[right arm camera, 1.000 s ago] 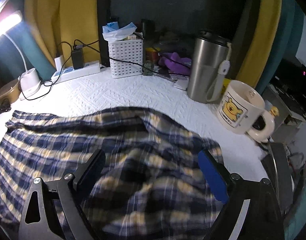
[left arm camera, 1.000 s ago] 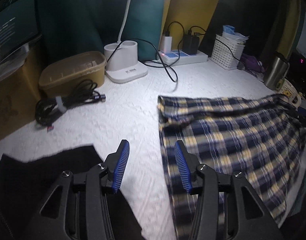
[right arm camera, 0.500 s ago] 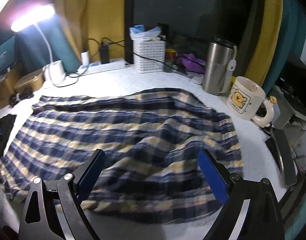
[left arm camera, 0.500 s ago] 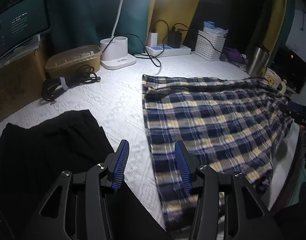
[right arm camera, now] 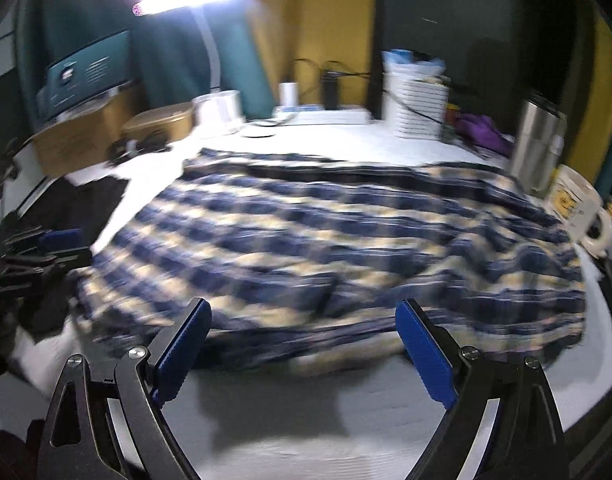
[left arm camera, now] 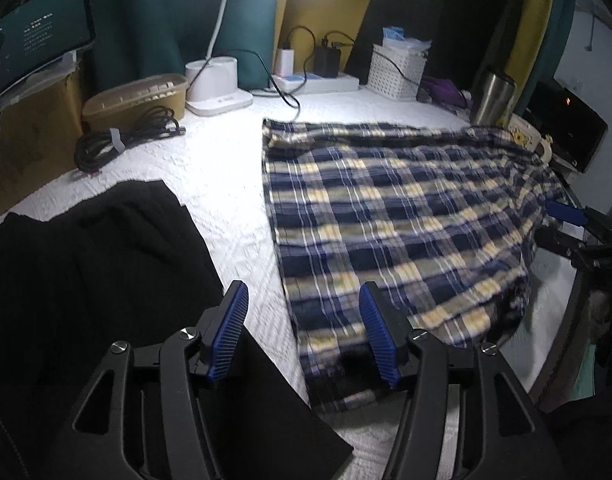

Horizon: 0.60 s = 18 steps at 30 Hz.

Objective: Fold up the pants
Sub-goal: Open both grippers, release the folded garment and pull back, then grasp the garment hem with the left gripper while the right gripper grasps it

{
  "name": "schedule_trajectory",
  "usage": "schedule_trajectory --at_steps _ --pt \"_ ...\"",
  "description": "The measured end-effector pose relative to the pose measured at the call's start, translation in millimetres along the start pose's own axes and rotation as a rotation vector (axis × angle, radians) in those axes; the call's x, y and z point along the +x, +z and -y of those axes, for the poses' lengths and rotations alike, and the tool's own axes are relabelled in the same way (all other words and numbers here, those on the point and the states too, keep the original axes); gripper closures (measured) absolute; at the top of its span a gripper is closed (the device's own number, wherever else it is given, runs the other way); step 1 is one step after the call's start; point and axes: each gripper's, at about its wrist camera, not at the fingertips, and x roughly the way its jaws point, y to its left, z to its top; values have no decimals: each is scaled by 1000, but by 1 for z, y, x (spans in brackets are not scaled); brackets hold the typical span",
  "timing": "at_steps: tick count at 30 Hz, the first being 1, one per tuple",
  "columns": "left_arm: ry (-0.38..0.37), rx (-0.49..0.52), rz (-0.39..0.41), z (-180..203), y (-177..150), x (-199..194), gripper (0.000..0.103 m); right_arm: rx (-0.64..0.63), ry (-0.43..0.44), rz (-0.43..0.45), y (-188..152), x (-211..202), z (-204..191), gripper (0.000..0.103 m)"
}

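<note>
So the plaid pants point(left arm camera: 390, 216) are spread flat across the white textured table cover point(left arm camera: 221, 168), navy and yellow checks, rumpled a bit on the far right side near the cartoon mug point(right arm camera: 578, 208). In the right wrist view the whole thing is pretty motion-blurred, but the pants point(right arm camera: 326, 240) can still be made out filling the middle of the table.

The left gripper point(left arm camera: 303, 334) is held low over the near left edge of the pants, jaws opening, and nothing is pinched between the blue pads point(left arm camera: 229, 334); only table cover and the cloth's edge are seen in the gap. The right gripper point(right arm camera: 303, 354) is spread wide over the near edge of the table, just short of the pants' hem, also with nothing clamped.

A dark black garment point(left arm camera: 89, 280) is laid to the left of the pants, partly under the left gripper. Along the back, a steel tumbler point(right arm camera: 536, 144), a white slotted basket point(left arm camera: 396, 70), a power strip point(left arm camera: 318, 82), a lamp base point(left arm camera: 217, 88) and a coiled black cable point(left arm camera: 121, 140) are lined up, well clear of the pants.
</note>
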Motion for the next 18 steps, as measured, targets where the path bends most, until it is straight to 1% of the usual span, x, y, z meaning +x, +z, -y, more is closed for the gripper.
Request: schedule_trajectory --at_steps 2,4,7,10,12,14,16,17,18 --pt "-14 3 -1 2 -3 0 45 -19 40 4 -1 -1 -17 18" --pt "-30 13 5 4 -5 -2 45 -48 67 6 -3 0 -31 22" --pt "-42 31 11 5 -9 -3 45 -98 96 7 -4 1 -48 33" --pt "-55 43 4 5 -13 -1 45 -135 113 -4 -6 6 -59 45" --pt "-63 44 -3 5 -16 0 45 -158 123 -15 -9 9 -65 49" --pt "-70 47 -4 6 -19 2 46 -179 138 -20 -13 11 -69 58" --pt "-64 67 0 8 -22 2 52 -190 149 -33 -18 15 -73 59" --pt "-55 78 -4 11 -23 3 63 -194 156 -36 -21 15 -75 69" --pt "-48 89 -6 13 -25 4 71 -199 166 -41 -24 17 -77 75"
